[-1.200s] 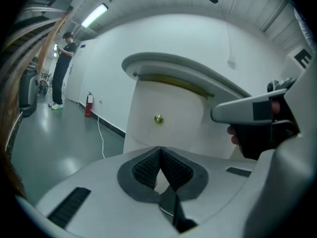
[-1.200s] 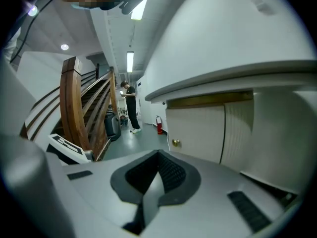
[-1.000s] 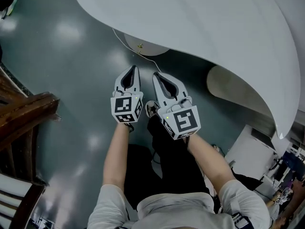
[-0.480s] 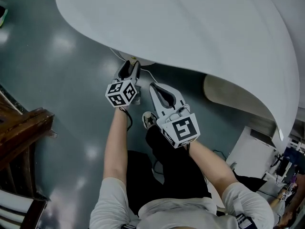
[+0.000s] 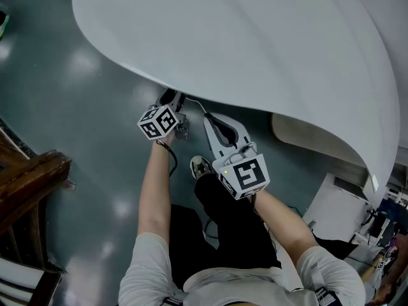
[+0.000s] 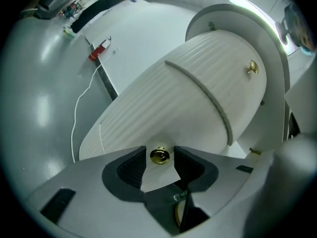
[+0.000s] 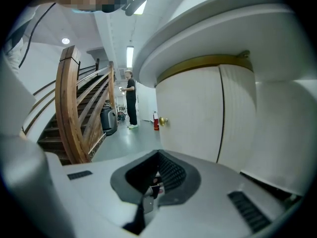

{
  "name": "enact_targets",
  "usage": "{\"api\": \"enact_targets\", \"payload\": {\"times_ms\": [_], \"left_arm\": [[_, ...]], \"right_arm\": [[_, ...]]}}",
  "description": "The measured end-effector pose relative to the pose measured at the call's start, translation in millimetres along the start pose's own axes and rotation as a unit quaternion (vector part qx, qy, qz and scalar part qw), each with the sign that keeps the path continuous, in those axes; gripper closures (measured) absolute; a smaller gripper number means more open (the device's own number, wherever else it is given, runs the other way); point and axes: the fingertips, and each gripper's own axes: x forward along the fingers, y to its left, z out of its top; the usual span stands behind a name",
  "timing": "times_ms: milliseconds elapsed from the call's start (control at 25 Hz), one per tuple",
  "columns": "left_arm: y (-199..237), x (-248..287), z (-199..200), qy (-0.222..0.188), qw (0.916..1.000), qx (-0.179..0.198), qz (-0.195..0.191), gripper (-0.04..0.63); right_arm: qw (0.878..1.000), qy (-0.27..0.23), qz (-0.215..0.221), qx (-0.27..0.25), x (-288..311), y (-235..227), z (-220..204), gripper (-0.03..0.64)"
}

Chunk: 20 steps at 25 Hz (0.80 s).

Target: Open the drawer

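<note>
The drawer front [image 6: 163, 108] is white and ribbed, under the curved white table top [image 5: 255, 43]. Its small brass knob [image 6: 159, 156] sits in the gap of my left gripper [image 6: 159, 150]. The jaws have just been opening and stand open, with neither pad touching the knob. In the head view my left gripper [image 5: 171, 98] reaches under the table's edge, which hides its tips. My right gripper [image 5: 212, 118] hangs just right of it, shut and empty. In the right gripper view my right gripper [image 7: 159, 154] faces a white cabinet with a brass knob [image 7: 162, 121].
A second brass knob [image 6: 252, 68] sits higher on the same white unit. A white cable [image 6: 79, 108] trails over the grey floor. A wooden staircase [image 7: 74, 108] stands to the left, and a person [image 7: 130, 98] stands far off. A white box [image 5: 338, 203] is at the right.
My left gripper has moved forward under the table's edge, rolled, and gone from shut to open. The right gripper has shifted only slightly.
</note>
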Motion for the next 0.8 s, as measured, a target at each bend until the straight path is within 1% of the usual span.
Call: {"api": "enact_targets", "payload": {"times_ms": [40,80,120,160,240,360,440,600,800], "left_arm": [[0,1,-1,0.002,1.0000,0.003,-0.005,0.415],[-1,2,-2,0.001,0.9999,0.005,-0.010,0.444],[-2,2,-2,-0.003,0.9999,0.006,-0.011,0.448],[-1,3,-2,-0.008,0.9999,0.005,-0.008,0.450],[2,3,-2,-0.013,0.9999,0.004,0.002,0.489],[4,3,-2,-0.003,0.9999,0.010,0.005,0.492],[4,3,-2,0.004,1.0000,0.007,0.005,0.494],[5,-2,-2,0.000,0.9999,-0.005,0.010,0.495],[7,-16,-9,-0.005,0.9999,-0.010,0.004,0.495]], "right_arm": [[1.000,0.000,-0.002,0.001,1,-1,-1,0.606],[1.000,-0.001,-0.004,0.002,1,-2,-2,0.606],[1.000,-0.001,-0.005,0.002,1,-3,-3,0.606],[1.000,0.000,-0.006,0.001,1,-5,-4,0.606],[1.000,0.005,-0.006,0.000,1,-6,-8,0.606],[1.000,0.013,-0.007,0.003,1,-3,-12,0.606],[1.000,0.015,-0.006,0.003,-1,0,-12,0.606],[1.000,0.017,-0.003,0.001,-6,7,-10,0.606],[1.000,0.015,-0.009,0.007,-7,0,-13,0.606]]}}
